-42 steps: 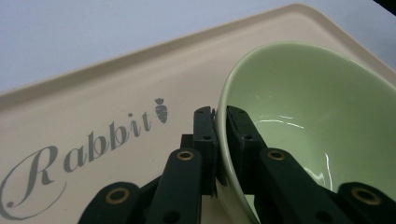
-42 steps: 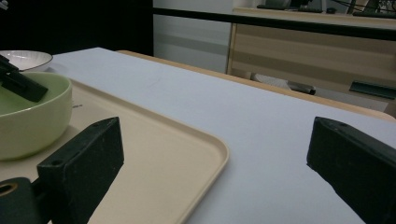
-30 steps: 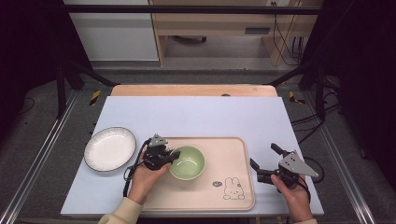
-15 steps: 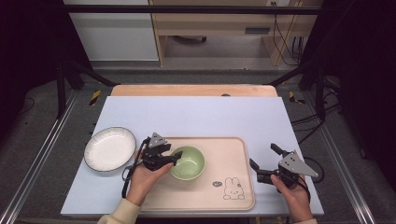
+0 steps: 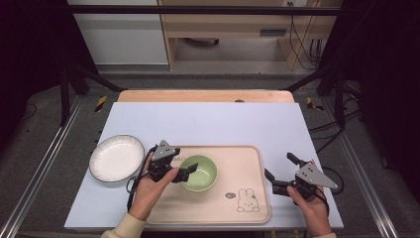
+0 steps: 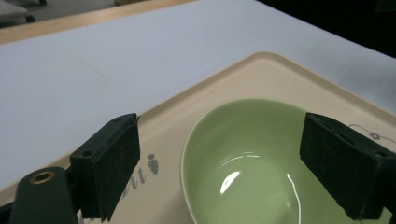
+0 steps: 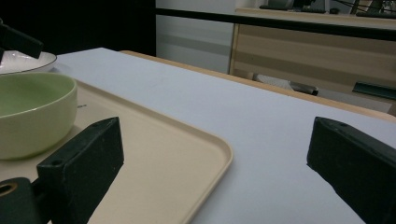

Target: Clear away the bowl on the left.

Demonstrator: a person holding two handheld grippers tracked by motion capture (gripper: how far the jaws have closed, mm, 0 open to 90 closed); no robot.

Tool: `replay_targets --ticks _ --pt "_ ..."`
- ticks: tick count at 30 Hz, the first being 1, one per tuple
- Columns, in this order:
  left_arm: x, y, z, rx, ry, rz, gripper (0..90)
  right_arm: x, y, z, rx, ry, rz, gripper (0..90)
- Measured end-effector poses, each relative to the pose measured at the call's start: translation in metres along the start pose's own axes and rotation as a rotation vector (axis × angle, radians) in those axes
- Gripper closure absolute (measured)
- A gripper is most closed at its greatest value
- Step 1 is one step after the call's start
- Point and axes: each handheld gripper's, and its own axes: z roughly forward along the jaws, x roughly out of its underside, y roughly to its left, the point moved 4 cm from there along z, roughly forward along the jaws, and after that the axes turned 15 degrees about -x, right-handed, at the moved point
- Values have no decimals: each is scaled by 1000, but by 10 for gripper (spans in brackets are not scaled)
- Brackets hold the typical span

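Note:
A light green bowl stands upright on the left half of a beige tray with a rabbit print. My left gripper is at the bowl's left rim. Its jaws have just been opening; they straddle the rim with a gap on each side, and neither pad presses on it. My right gripper is open just off the tray's right edge, low over the white mat, with nothing between its jaws.
A white plate with a dark rim lies on the mat left of the tray. The pale mat covers the table, with a wooden strip at its far edge. Metal frame rails run along both sides.
The left gripper's jaws have spread apart at the bowl's rim, letting go of it. The bowl sits in the same spot on the tray. The right gripper has not moved.

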Motion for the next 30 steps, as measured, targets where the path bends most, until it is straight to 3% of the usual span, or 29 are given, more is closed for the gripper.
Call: replay_targets --ticks 8,16,30 --pt "-10 -8 -14 40 -95 56 77 1 -2 1 -6 5 -1 37" --pt "-16 -11 -21 51 -117 60 69 1 -2 0 -8 3 -1 37" --pt "-22 3 -35 64 -172 48 60 1 -2 0 -7 2 -1 37"
